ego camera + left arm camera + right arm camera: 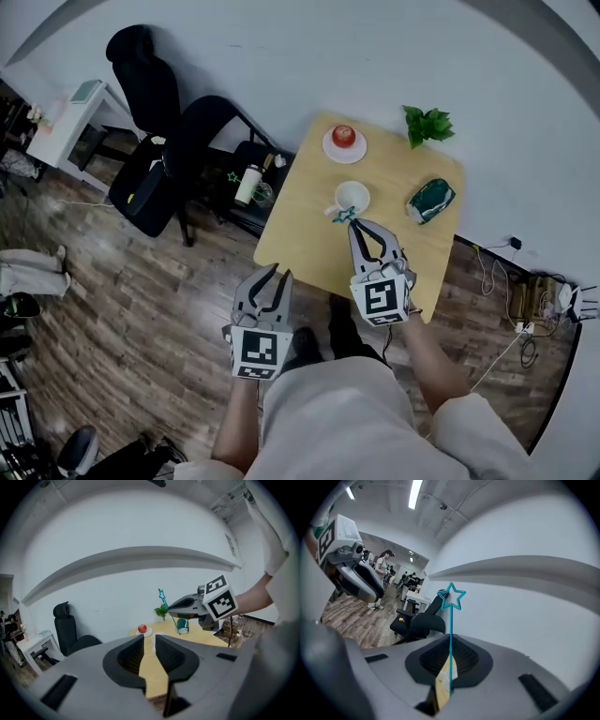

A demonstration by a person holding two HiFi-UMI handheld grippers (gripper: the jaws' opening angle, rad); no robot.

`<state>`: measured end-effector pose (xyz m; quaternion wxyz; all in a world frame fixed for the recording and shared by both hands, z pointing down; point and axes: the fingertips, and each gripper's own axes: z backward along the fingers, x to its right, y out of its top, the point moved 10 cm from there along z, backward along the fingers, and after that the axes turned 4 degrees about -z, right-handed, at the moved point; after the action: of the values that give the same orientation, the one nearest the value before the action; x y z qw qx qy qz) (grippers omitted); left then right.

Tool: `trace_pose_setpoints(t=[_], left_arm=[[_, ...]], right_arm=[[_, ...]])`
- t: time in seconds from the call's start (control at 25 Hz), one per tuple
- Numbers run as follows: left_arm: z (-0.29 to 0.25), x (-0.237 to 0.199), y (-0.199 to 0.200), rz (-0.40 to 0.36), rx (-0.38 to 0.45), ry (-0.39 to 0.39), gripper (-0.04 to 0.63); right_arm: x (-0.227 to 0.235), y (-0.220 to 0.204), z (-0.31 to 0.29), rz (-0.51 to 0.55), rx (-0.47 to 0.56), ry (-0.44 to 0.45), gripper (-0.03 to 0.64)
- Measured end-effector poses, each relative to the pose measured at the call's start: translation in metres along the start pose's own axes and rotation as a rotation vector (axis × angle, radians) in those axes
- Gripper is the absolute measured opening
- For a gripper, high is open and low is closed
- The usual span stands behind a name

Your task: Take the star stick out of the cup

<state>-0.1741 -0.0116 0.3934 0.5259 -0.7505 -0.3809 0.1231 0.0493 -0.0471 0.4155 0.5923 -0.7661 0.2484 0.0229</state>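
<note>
Item: thin teal star stick [451, 634], hollow five-point outline on top. It stood clamped upright between the closed jaws of the right gripper [450, 654], held just beside the round white cup [352, 197] over the light wooden table [309, 234]. The left gripper [149, 643] was empty, its jaws slightly apart. Only the left gripper view showed the stick's lower length slanting beneath the right gripper.

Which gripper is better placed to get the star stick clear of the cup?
Right. The right gripper is already shut on the star stick, right beside the cup. The left gripper is open, empty and well back from the cup.
</note>
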Motion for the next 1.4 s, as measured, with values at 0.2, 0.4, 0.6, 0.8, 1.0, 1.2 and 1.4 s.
trace_pose_setpoints(t=[0.2,0.4,0.6,0.8,1.0,1.2,1.4], left_arm=[[0.014,-0.001,-0.005,0.003,0.038,-0.043,0.072],[0.022,0.001,-0.002,0.006,0.093,-0.089,0.064],[0.031,0.006,0.002,0.034,0.168,-0.135,0.046],[0.035,0.013,0.013,0.079,0.237,-0.181,0.037],[0.035,0.019,0.019,0.135,0.273,-0.212,0.029],[0.036,0.024,0.027,0.143,0.283,-0.228,0.023],[0.042,0.03,0.032,0.165,0.29,-0.231,0.02]], right_arm=[[-0.017,0.009,0.034,-0.109,0.021,-0.029,0.014],[-0.029,0.021,0.066,-0.178,0.045,-0.081,0.014],[-0.039,0.038,0.098,-0.238,0.088,-0.14,0.014],[-0.04,0.046,0.125,-0.286,0.111,-0.169,0.014],[-0.036,0.054,0.147,-0.317,0.154,-0.182,0.014],[-0.032,0.054,0.162,-0.368,0.189,-0.196,0.014],[-0.033,0.047,0.173,-0.42,0.202,-0.175,0.014]])
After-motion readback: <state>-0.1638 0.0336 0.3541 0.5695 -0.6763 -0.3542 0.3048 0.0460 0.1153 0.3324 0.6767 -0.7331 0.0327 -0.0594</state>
